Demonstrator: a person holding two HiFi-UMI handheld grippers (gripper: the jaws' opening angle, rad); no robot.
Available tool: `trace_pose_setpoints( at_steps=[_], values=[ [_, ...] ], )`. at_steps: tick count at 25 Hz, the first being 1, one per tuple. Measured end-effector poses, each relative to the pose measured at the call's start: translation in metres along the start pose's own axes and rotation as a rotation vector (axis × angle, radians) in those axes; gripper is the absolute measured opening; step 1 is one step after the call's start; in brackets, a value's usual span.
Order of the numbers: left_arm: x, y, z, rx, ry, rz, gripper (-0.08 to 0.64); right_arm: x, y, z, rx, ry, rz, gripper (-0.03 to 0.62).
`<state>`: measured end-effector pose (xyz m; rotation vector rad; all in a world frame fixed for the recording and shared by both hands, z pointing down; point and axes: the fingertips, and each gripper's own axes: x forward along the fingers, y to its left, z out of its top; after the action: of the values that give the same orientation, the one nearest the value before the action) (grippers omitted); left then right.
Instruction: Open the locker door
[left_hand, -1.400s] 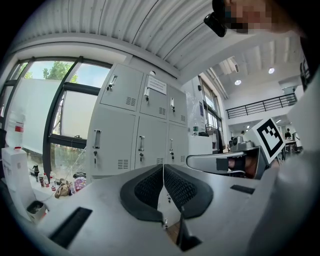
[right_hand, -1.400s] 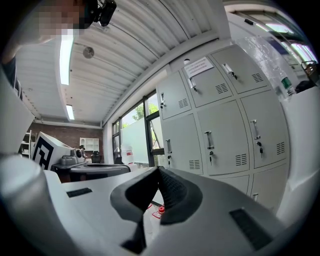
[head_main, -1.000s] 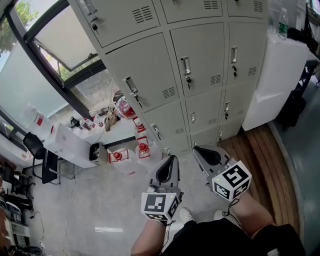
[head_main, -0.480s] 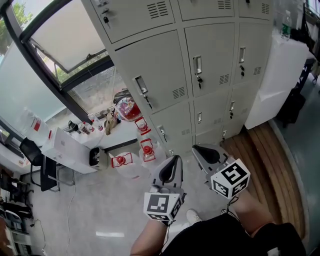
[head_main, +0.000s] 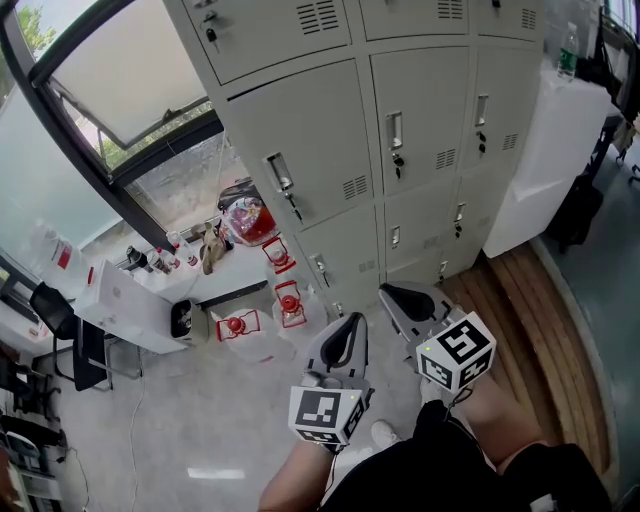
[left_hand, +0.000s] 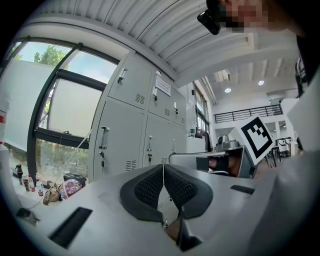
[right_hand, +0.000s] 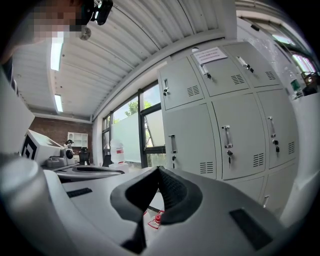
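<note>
in front of the lockers: the locker door (head_main: 300, 150) has drawn slightly nearer but is well ahead, shut. left gripper (head_main: 343, 335) and right gripper (head_main: 400, 300) stay low, both closed and empty. approach barely begun.

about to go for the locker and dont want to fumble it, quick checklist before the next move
1. Locker door within reach of a gripper: not ok, both held low, well short of it.
2. Left gripper empty: ok, fingers together.
3. Right gripper ready for the handle: not ok, fingers shut.
4. Door unlocked: cannot tell; a key hangs below the handle.
</note>
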<state>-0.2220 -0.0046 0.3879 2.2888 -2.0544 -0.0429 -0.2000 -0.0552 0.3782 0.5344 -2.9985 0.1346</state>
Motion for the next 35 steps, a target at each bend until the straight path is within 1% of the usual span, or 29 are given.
trace_pose_setpoints(
  at_steps=[8,21,25,28,30,33,35],
  values=[
    [0.037,0.005,0.002,-0.001,0.010,0.006,0.020,0.022,-0.054,0.013,0.012,-0.021,-0.024,0.054],
    [0.141,0.023,0.016,0.020,0.002,0.033,0.020,0.078,-0.166,0.037,0.011,-0.043,-0.021,0.054],
    [0.168,0.025,0.017,0.038,0.001,0.030,0.020,0.095,-0.197,0.043,0.008,-0.045,-0.026,0.054],
    [0.186,0.028,0.020,0.029,-0.004,0.037,0.020,0.107,-0.217,0.047,0.003,-0.047,-0.030,0.054],
    [0.196,0.030,0.021,0.022,-0.006,0.042,0.020,0.114,-0.231,0.049,-0.002,-0.046,-0.038,0.054],
    [0.209,0.035,0.018,0.037,0.001,0.045,0.020,0.125,-0.251,0.052,-0.009,-0.044,-0.059,0.054],
    [0.216,0.039,0.015,0.024,0.008,0.057,0.020,0.132,-0.262,0.053,-0.013,-0.041,-0.076,0.054]
  ],
)
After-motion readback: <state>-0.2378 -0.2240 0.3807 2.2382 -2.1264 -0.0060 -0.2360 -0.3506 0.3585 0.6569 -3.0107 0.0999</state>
